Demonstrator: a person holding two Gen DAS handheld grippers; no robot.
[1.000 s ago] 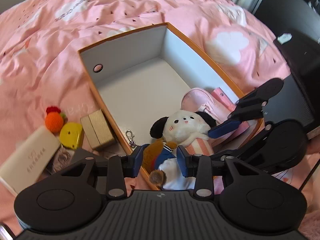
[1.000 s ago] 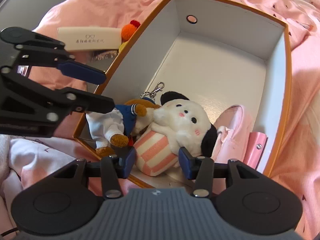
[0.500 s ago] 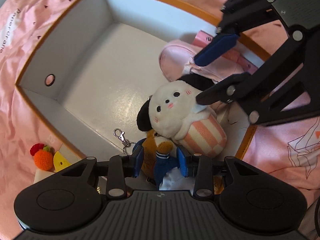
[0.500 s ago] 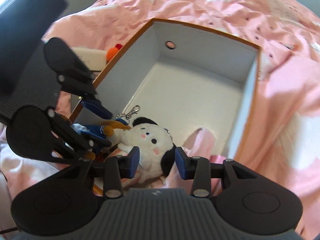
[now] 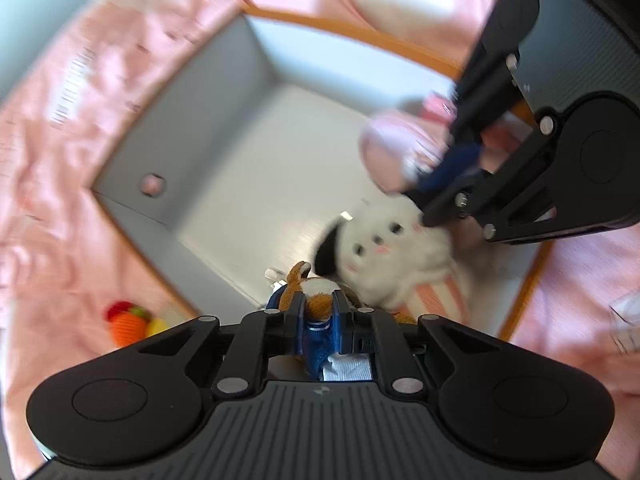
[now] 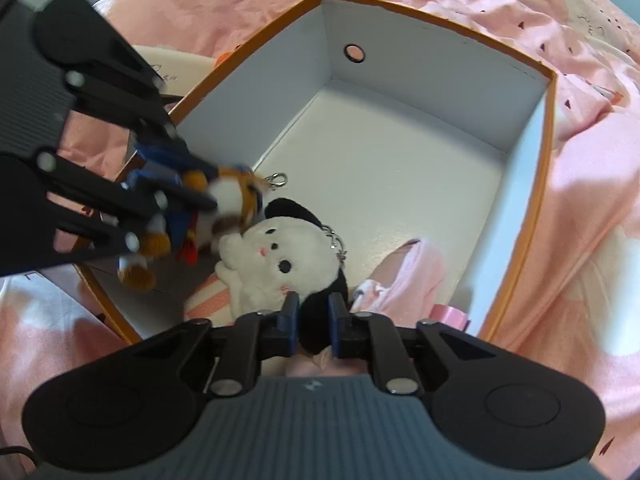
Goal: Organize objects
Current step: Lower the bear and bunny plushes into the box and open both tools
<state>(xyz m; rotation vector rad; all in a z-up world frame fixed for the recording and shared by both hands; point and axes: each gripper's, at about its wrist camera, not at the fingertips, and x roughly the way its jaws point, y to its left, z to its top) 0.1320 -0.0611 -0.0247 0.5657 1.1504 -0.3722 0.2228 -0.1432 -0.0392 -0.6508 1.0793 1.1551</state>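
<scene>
An orange-rimmed white box [image 6: 550,128] lies on a pink bedspread; it also shows in the left wrist view [image 5: 348,36]. My left gripper [image 5: 319,307] is shut on a small brown plush in blue clothes [image 5: 316,300], held over the box's near corner [image 6: 236,196]. My right gripper [image 6: 314,312] is shut on the black ear of a white dog plush [image 6: 276,264], which lies in the box [image 5: 384,248]. A pink pouch [image 6: 412,276] lies beside it in the box [image 5: 388,152].
An orange crocheted toy [image 5: 126,318] and a yellow item [image 5: 158,326] lie on the bedspread left of the box. A cream case [image 6: 176,68] lies outside the box's left wall. A pink clip [image 6: 450,316] sits in the box's near right corner.
Both grippers have closed: the left on the brown plush, the right on the white dog's ear. The left gripper has lifted the brown plush away from the dog plush.
</scene>
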